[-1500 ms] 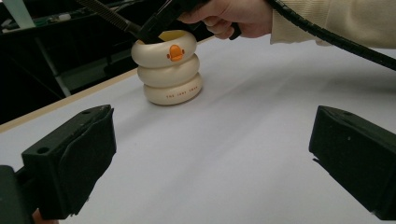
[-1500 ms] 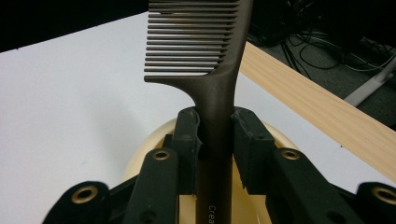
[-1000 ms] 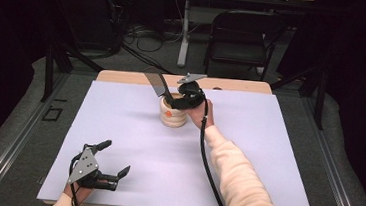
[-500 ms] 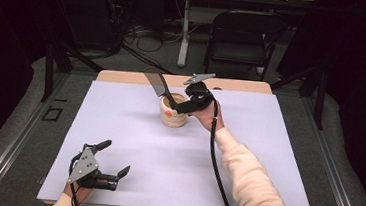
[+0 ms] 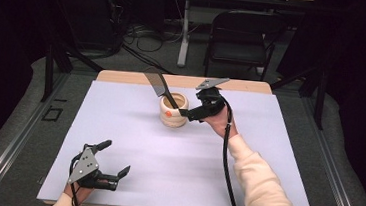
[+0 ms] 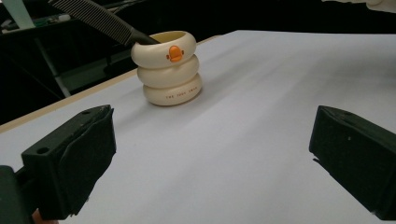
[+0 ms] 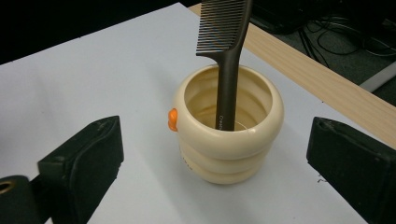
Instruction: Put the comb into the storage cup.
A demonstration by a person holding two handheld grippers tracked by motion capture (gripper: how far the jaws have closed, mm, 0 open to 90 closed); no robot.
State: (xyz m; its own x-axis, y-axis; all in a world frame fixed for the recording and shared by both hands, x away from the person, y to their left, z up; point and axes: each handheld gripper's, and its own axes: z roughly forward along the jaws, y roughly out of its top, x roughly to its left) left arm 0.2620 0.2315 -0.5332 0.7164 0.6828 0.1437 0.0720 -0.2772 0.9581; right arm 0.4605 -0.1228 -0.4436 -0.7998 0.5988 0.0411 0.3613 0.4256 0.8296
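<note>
Your comb (image 7: 225,56) is cut off by the top edge in the right gripper view, and its lower end is hidden inside the cream holder (image 7: 229,140). The small lettering on the holder's bottom ring (image 6: 180,94) is too small to read in the left gripper view. Your left hand (image 5: 70,196) runs off the bottom edge of the high view.

The ringed holder (image 7: 229,140) was cream with an orange beak-like knob (image 7: 173,119). The comb (image 7: 227,42) was dark brown-black. The table cover (image 5: 176,157) was pale lavender-white.
</note>
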